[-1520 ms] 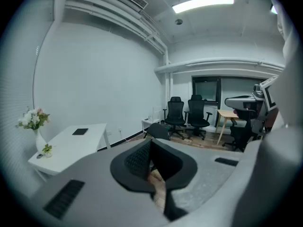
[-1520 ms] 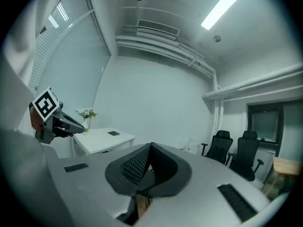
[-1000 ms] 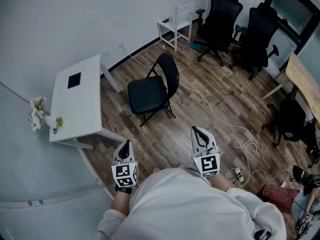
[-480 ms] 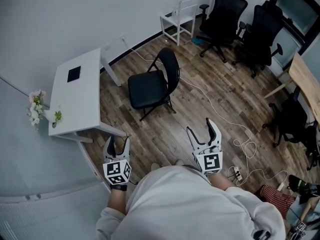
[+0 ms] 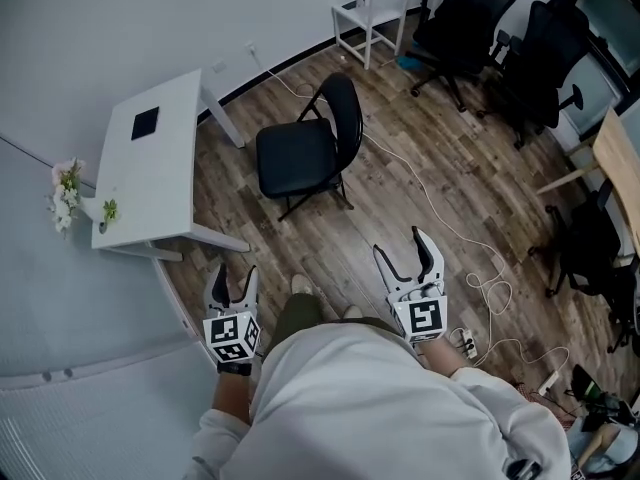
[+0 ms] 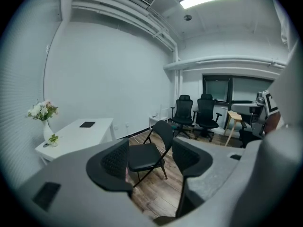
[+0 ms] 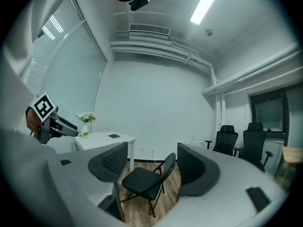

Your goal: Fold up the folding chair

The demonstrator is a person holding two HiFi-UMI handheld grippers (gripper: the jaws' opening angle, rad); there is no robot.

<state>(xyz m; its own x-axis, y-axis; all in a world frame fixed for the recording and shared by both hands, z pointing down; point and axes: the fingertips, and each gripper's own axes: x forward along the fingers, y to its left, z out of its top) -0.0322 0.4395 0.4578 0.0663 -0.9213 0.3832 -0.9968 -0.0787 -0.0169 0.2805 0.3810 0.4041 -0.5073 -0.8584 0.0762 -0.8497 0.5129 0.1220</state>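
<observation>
The black folding chair (image 5: 300,158) is standing unfolded on the wood floor (image 5: 340,258), seat level and backrest up, with nothing touching it. Just beside it, toward the wall, the white table (image 5: 160,183) is carrying a small dark pad (image 5: 145,123) and, at the corner far from the chair, a vase of flowers (image 5: 63,196). On the chair's other side a white cable (image 5: 430,213) is trailing across the boards. Beyond the chair, two black office chairs (image 5: 470,8) are standing well apart from it.

On the near side of the chair, the left gripper (image 5: 233,276) and right gripper (image 5: 400,250) are pointing toward it from a distance. Each is holding its jaws apart with nothing gripped, and the chair is showing through both gaps. The left cube (image 5: 231,336) and right cube (image 5: 422,318) are each showing a black-and-white square marker.
</observation>
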